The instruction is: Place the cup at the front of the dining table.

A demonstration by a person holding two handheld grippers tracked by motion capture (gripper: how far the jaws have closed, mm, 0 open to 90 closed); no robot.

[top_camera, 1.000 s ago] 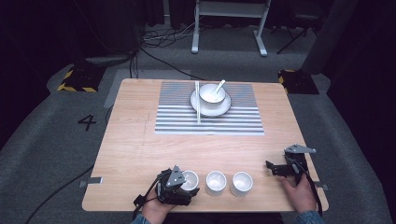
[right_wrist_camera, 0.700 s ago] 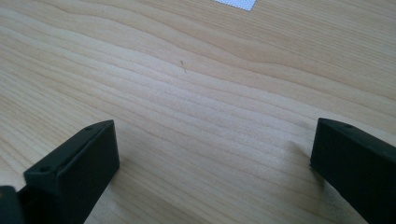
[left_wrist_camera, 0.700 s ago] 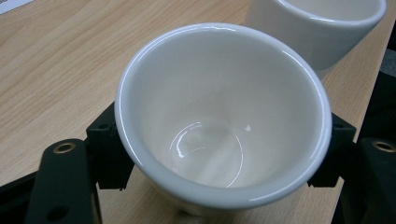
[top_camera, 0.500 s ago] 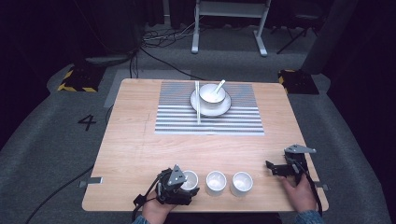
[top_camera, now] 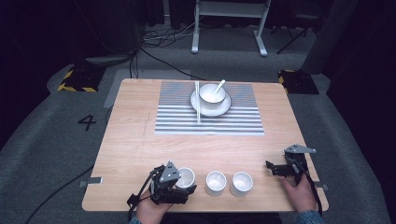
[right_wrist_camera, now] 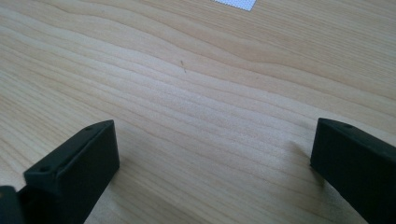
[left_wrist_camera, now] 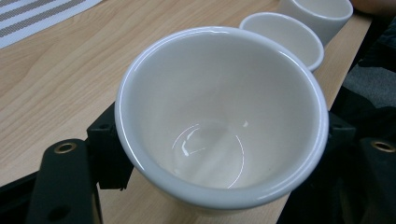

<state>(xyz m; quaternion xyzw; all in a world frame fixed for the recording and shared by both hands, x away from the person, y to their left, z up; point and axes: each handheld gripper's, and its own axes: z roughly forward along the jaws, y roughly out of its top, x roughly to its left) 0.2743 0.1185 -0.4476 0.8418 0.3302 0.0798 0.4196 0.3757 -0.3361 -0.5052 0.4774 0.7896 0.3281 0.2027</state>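
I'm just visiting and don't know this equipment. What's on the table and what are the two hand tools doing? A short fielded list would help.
Surface: wooden table with a striped mat
On mat: bowl on a plate with a spoon inside; chopsticks beside
Front edge: three white cups in a row
Left gripper: jaws around the leftmost cup
Right gripper: open, over bare wood, holding nothing
Other cups: middle cup, right cup, untouched
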